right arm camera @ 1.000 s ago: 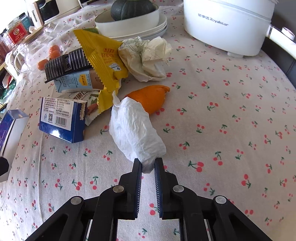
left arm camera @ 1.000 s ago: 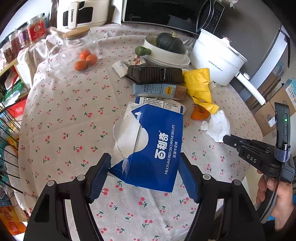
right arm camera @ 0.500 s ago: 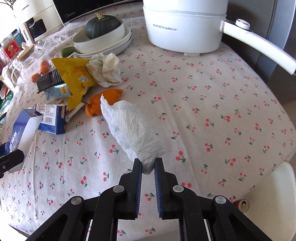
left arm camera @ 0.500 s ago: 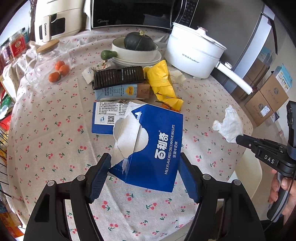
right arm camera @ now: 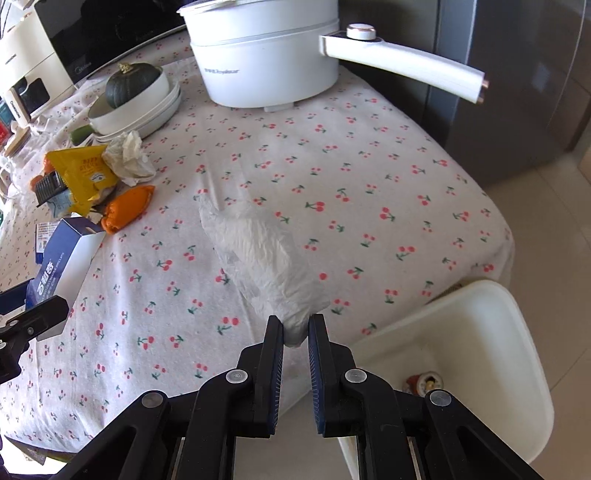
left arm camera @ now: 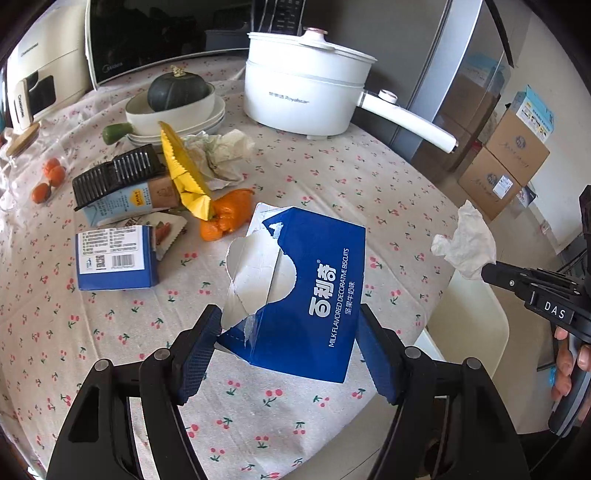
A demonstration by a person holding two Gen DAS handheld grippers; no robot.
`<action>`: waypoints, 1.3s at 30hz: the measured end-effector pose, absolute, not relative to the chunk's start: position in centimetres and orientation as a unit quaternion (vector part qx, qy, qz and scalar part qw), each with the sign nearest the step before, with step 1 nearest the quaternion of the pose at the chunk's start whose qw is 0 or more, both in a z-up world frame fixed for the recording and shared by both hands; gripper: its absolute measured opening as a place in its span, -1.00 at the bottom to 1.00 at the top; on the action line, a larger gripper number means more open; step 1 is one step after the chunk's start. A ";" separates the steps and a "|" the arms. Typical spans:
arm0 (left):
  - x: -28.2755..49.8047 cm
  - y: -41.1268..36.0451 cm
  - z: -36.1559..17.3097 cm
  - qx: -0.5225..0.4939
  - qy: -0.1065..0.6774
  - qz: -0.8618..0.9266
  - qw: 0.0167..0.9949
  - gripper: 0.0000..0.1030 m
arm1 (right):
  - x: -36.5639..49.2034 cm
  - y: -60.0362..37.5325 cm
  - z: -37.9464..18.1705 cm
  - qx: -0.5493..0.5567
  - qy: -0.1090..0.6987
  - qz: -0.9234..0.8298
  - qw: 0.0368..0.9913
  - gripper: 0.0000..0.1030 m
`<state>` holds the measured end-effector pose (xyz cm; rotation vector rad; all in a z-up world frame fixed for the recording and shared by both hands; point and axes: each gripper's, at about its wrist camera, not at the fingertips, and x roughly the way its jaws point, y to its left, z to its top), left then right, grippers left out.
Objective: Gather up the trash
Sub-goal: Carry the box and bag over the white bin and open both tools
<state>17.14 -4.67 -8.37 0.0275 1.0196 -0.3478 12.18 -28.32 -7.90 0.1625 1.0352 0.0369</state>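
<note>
My left gripper (left arm camera: 286, 349) is shut on a torn blue biscuit box (left arm camera: 306, 291), held above the cherry-print tablecloth near its right edge. My right gripper (right arm camera: 295, 332) is shut on a crumpled white tissue (right arm camera: 266, 254), which hangs over the table's edge beside a white bin (right arm camera: 476, 317). The left wrist view shows that tissue (left arm camera: 467, 242) at the tip of the right gripper (left arm camera: 489, 267). More trash lies on the table: a second blue box (left arm camera: 114, 258), a yellow wrapper (left arm camera: 184, 173), orange peel (left arm camera: 227, 216), a milk carton (left arm camera: 129, 199), a black tray (left arm camera: 118, 175) and crumpled paper (left arm camera: 221, 151).
A white electric pot (left arm camera: 303, 99) with a long handle stands at the back. Stacked bowls hold a dark squash (left arm camera: 177, 90). A microwave (left arm camera: 162, 33) and a cream appliance (left arm camera: 40, 74) are behind. Cardboard boxes (left arm camera: 506, 162) sit on the floor. A hand (left arm camera: 570, 363) grips the right tool.
Both grippers have carried their loads rightward across the table toward its edge. The white bin has come into the right wrist view. Neither grip has altered.
</note>
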 end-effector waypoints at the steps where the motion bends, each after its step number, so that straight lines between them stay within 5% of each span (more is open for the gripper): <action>1: 17.0 -5.5 -8.5 0.018 0.484 -0.171 0.858 0.46 | 11.8 -29.0 -8.0 0.080 0.495 0.013 0.865 -0.77; 32: 12.9 -26.8 -16.0 0.125 0.484 -0.345 0.794 0.49 | 3.3 -45.3 -11.8 0.163 0.531 -0.103 0.825 -0.77; 39: 13.4 -26.4 -15.4 0.123 0.480 -0.343 0.798 0.77 | 3.4 -45.7 -12.1 0.161 0.537 -0.107 0.821 -0.77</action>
